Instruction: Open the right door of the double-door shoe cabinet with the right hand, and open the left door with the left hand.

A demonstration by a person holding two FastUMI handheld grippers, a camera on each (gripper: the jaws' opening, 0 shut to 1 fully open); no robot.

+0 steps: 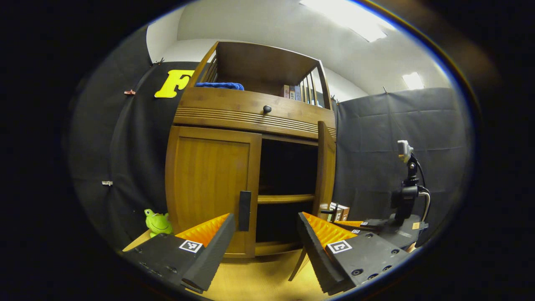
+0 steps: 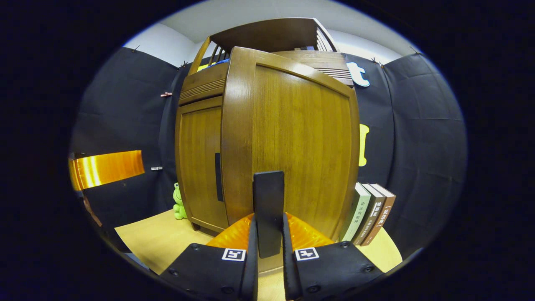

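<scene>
In the left gripper view the wooden shoe cabinet (image 1: 250,110) stands close ahead. Its left door (image 1: 209,184) is closed, with a black vertical handle (image 1: 245,210) at its inner edge. My left gripper (image 1: 263,246) is open; that handle sits just beyond its left fingertip, not touched. The right door (image 1: 326,167) is swung out, seen edge-on, and dark shelves (image 1: 286,198) show inside. In the right gripper view the right door (image 2: 301,142) faces me, and my right gripper (image 2: 267,251) is shut on its black handle (image 2: 268,200). The other gripper (image 1: 376,228) shows by that door.
A green frog toy (image 1: 158,222) sits on the light wooden tabletop (image 1: 259,280) left of the cabinet. Three books (image 2: 370,215) lean upright right of the open door. A drawer with a black knob (image 1: 267,109) runs above the doors. Black cloth walls close in behind.
</scene>
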